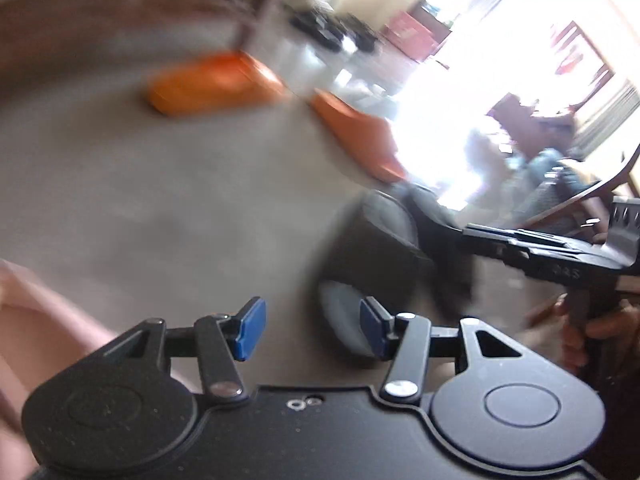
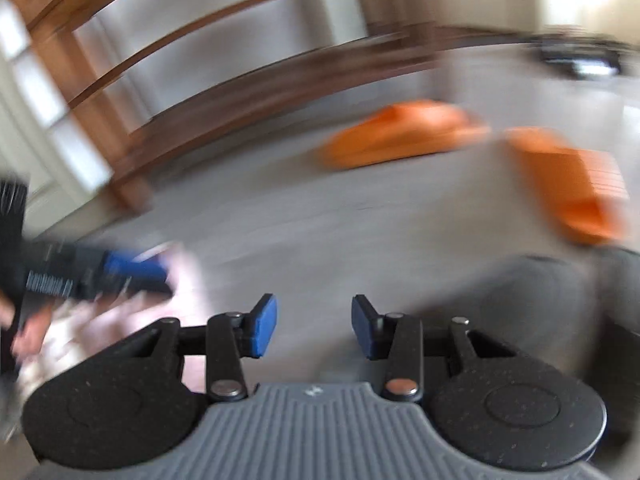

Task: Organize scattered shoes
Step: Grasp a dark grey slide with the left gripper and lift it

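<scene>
The left gripper (image 1: 312, 328) points down at a slant, its jaws apart with nothing between them. The right gripper (image 2: 314, 326) is the same, held by a hand (image 1: 588, 332).

Two orange slippers (image 2: 404, 134) on grey floor (image 2: 320, 220), dark grey shoe (image 1: 372, 248) at four o'clock, blue pads (image 2: 266, 326).

Left gripper (image 1: 312, 330) black with blue pads, silver screws, right gripper (image 2: 314, 328) black, ribbed grey body

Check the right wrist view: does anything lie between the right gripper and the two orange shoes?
Nothing visible does. Bare grey floor separates the open right gripper from both orange shoes, though the frame is blurred.
</scene>
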The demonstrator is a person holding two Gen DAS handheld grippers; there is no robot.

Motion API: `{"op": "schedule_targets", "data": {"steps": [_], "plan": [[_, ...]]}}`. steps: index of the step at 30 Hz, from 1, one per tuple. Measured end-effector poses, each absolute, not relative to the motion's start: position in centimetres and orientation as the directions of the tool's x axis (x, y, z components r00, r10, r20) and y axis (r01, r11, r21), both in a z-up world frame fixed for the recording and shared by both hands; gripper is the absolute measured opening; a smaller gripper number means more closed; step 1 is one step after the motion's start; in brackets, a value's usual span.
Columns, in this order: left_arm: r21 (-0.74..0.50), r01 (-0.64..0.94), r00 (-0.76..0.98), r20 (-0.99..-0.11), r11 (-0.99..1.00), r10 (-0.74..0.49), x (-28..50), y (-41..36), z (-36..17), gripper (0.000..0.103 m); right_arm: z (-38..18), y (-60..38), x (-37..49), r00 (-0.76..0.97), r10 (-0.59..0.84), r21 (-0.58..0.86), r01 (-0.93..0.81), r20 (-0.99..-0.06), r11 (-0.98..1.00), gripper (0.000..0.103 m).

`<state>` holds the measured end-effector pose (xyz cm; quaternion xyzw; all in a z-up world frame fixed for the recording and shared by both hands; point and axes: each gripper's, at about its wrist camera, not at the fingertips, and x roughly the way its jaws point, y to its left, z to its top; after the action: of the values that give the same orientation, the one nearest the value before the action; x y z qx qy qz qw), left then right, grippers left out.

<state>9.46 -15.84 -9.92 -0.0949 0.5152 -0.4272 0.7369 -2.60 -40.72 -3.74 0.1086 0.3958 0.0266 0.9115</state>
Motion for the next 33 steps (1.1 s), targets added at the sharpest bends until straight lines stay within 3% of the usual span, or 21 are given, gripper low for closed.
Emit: {"op": "schedule_targets", "data": {"steps": [4,8,17,25,29,33], "plan": [[-0.622,0.522,0.064,-0.653,0.583,-0.754,9.0,-18.5,-11.0,0.050,-3.7,-45.2,-6.1,0.696,-0.051,0.183,0.258,-0.716,0.949,0.049],[-0.572,0.593,0.066,-0.666,0.566,-0.743,9.7,-20.7,-11.1,0.051,-5.7,-45.7,-3.7,0.674,-0.035,0.154,0.219,-0.738,0.964,0.049],[-0.741,0.334,-0.007,-0.620,0.582,-0.785,10.0,-23.1,-16.9,0.050,-8.2,-48.0,-1.7,0.743,0.043,0.278,0.196,-0.668,0.941,0.049],[-0.853,0.075,0.120,-0.506,0.516,-0.854,10.9,-24.7,-21.9,0.051,-9.2,-50.2,-0.7,0.736,0.114,0.318,0.144,-0.667,0.937,0.049],[-0.872,0.075,0.178,-0.465,0.484,-0.867,10.6,-25.7,-22.9,0.029,-9.5,-51.6,-0.4,0.735,0.114,0.337,0.163,-0.669,0.927,0.049],[-0.892,0.084,0.207,-0.420,0.444,-0.884,9.9,-26.5,-22.9,0.020,-9.6,-52.1,-0.1,0.735,0.111,0.325,0.155,-0.669,0.933,0.049]]}}
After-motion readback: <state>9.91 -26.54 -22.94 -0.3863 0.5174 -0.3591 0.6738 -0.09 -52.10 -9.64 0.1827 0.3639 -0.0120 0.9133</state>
